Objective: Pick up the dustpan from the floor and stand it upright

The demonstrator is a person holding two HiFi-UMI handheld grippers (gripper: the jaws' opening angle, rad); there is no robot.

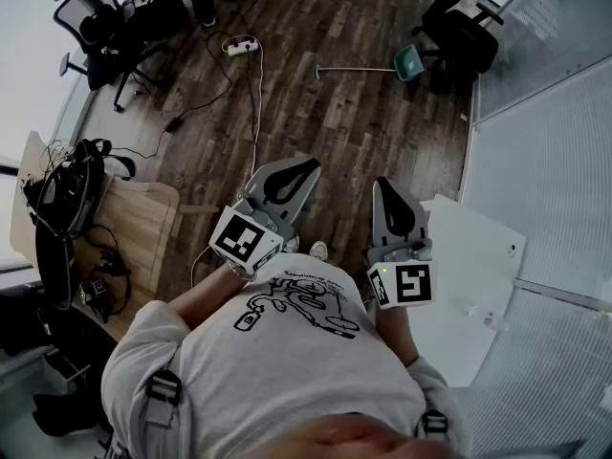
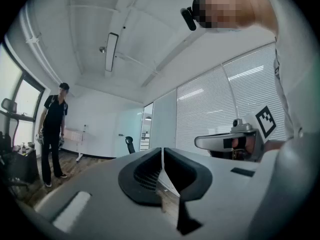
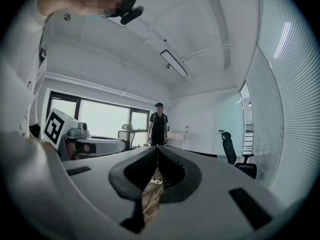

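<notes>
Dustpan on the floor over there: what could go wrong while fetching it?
Cables and a power strip cross the floor on the way, so tripping seems possible. The black chair stands right beside the dustpan and may crowd the grasp. Its long thin handle could slip when gripped.

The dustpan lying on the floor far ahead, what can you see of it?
The dustpan has a teal pan, plastic by its look, and a long thin pale handle. It lies down, not upright, on the dark wooden floor, handle pointing left in the head view, pan beside a black office chair. Whether the chair's base touches it is too small to tell.
</notes>
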